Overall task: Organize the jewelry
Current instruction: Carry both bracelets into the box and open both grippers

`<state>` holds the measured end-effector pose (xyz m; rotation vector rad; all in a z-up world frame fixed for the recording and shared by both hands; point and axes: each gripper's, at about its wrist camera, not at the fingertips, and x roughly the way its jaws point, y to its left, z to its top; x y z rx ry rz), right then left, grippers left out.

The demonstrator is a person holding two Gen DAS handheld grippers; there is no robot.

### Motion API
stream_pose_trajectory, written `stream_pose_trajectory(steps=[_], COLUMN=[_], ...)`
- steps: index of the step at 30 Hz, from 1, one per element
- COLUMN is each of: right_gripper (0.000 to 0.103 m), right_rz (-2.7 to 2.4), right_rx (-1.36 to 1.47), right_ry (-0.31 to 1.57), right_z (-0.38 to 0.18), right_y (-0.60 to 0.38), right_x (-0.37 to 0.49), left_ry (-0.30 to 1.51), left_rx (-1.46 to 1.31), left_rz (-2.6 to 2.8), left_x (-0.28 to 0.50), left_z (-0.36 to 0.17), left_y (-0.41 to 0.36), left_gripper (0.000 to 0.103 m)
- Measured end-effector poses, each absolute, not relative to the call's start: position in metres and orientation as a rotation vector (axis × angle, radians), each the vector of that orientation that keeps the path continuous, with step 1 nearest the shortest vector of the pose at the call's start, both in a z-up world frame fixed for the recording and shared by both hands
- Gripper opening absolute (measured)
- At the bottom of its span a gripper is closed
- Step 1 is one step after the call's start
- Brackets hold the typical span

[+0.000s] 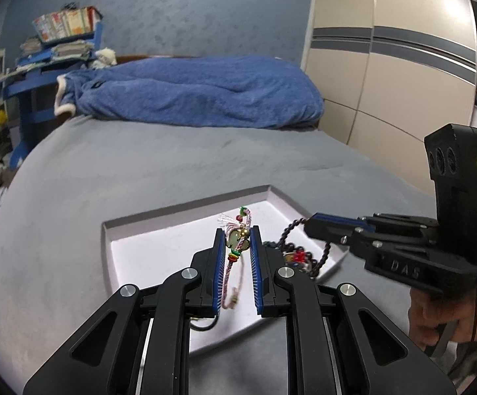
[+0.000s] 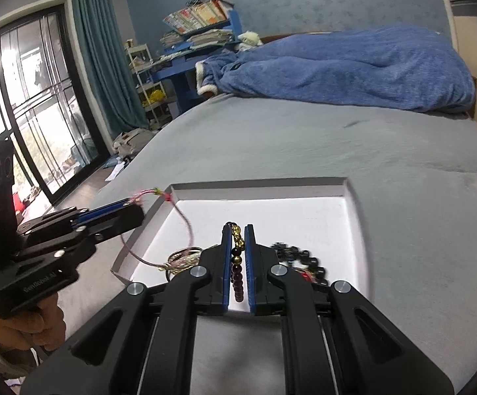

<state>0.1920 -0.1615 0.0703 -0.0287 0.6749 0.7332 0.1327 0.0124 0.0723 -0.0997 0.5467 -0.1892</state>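
A shallow white tray (image 1: 186,210) lies on the grey bed; it also shows in the right wrist view (image 2: 258,192). My left gripper (image 1: 237,235) is shut on a pink braided cord bracelet (image 1: 238,247) with a pale green charm, held above the tray; its cord (image 2: 186,220) trails down into the tray. My right gripper (image 2: 238,230) is shut on a dark bead bracelet (image 2: 237,263) with gold beads, lifted over the tray's near side; it shows from the side in the left wrist view (image 1: 307,222). More dark beads (image 2: 304,258) and gold bangles (image 2: 182,258) lie in the tray.
A blue blanket (image 1: 199,92) is heaped at the far end of the bed (image 1: 107,164). A blue shelf with books (image 1: 61,33) stands at the far left, a wardrobe (image 1: 386,65) at the right. A glass door (image 2: 34,115) is left of the bed.
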Motion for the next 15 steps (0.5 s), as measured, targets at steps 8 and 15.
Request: stream_pose_trajectory(steps=[8,15], right_gripper=[0.008,0.008], right_rz=[0.711,0.664], right_rx=[-0.097,-0.104], right_ry=[0.752,0.77], right_z=[0.039,0.028], right_y=[-0.138,-0.146], right_x=[0.204,0.207], left_ry=[0.633,0.674], left_rx=[-0.122,-0.138], left_rz=[-0.133,-0.083], left_x=[0.147,0.144], left_z=[0.036,0.013], left_y=[0.027,0.041], left_gripper=[0.016,0.019])
